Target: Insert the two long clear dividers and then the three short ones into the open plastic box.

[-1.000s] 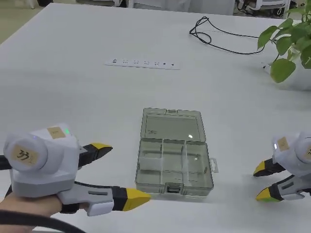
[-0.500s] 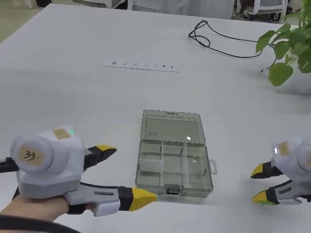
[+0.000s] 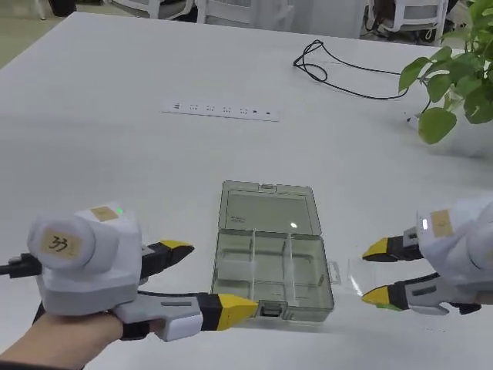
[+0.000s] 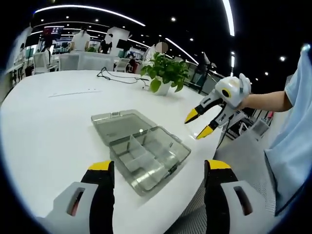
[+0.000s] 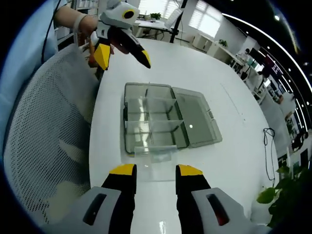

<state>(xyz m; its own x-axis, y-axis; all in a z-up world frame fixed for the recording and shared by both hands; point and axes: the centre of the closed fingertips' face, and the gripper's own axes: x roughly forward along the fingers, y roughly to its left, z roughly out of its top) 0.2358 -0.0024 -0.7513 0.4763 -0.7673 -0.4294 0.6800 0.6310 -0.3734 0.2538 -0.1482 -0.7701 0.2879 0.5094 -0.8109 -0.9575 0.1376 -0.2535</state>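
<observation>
Divider point(image 5: 155, 153) lay crosswise just ahead of the right gripper's point(image 5: 156, 169) parted, empty fingers, beside the box point(image 5: 197, 119) (left gripper point(image 3: 212, 276), fingers wide, sat farther off).

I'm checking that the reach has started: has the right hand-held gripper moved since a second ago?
Yes. The right hand-held gripper has come closer to the plastic box, leftward in the head view; the gap to its right wall has shrunk.

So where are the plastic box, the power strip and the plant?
plastic box point(image 3: 268, 208): head view, its open lid.
power strip point(image 3: 222, 111): head view, its middle.
plant point(image 3: 435, 125): head view, a lower leaf.
</observation>
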